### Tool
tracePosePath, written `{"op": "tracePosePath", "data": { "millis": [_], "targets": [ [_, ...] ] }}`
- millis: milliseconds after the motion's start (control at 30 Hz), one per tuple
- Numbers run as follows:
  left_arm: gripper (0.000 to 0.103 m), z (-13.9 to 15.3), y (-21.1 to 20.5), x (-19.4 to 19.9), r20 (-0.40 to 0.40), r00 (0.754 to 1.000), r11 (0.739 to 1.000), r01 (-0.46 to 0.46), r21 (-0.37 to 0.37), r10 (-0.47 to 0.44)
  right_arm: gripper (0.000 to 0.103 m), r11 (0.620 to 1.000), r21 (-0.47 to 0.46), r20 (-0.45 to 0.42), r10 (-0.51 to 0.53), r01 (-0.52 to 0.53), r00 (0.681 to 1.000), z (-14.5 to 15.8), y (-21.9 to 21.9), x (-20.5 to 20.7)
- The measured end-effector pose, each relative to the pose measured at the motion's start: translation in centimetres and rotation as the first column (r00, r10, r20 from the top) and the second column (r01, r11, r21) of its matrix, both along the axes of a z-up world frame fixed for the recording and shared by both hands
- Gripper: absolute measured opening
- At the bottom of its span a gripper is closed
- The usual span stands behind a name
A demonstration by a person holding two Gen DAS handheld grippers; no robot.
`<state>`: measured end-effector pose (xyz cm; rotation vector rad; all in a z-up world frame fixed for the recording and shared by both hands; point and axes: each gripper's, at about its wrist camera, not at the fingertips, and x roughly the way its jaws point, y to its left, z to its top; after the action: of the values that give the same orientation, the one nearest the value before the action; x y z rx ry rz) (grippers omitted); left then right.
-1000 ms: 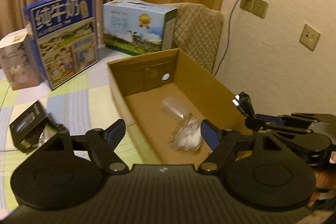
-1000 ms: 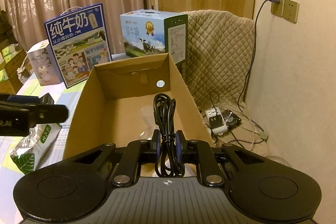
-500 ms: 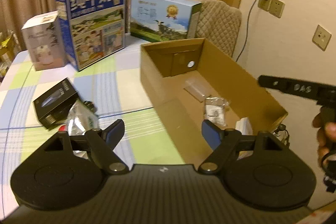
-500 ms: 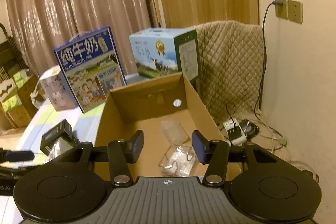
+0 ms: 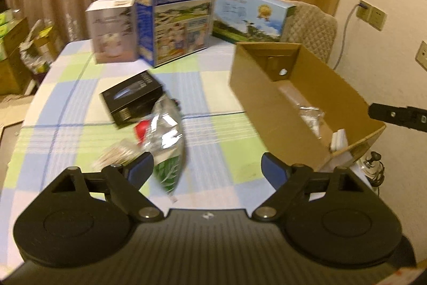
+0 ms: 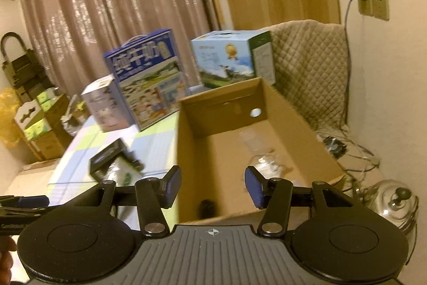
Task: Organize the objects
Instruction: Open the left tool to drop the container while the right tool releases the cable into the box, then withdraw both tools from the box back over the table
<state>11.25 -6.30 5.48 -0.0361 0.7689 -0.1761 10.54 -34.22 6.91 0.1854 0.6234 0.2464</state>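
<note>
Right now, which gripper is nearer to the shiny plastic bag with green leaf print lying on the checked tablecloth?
Left. The left gripper, jaws opening, hangs just over the shiny plastic bag, which lies by its left finger. The right gripper, empty, hangs over the open cardboard box, beside the bag.

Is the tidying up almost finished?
About halfway. The cardboard box already holds clear packets and something dark near its front wall. Nothing is in hand: the right hand-held gripper is open and empty, and the left hand-held gripper is opening above the table. The black box and shiny bag remain outside.
</note>
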Motion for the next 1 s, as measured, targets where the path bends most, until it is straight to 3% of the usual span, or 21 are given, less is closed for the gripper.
{"op": "tracePosePath", "data": {
  "millis": [233,500,1000],
  "targets": [
    [0.093,0.2,5.3,-3.0,-0.001,0.997,0.997,-0.078,0.010,0.078,0.053,0.998,-0.014,-0.023,0.069,-0.069,0.997,-0.3,4.3,-2.3],
    [0.099,0.1,9.6,-4.9,0.001,0.988,0.987,-0.153,0.037,0.154,0.065,0.992,-0.022,-0.042,0.127,-0.128,0.991,-0.8,7.8,-3.3],
    [0.102,-0.6,11.7,-5.5,-0.005,0.980,0.979,-0.200,0.031,0.200,0.066,0.979,-0.047,-0.077,0.193,-0.197,0.978,-2.0,10.7,-3.8]
  ]
}}
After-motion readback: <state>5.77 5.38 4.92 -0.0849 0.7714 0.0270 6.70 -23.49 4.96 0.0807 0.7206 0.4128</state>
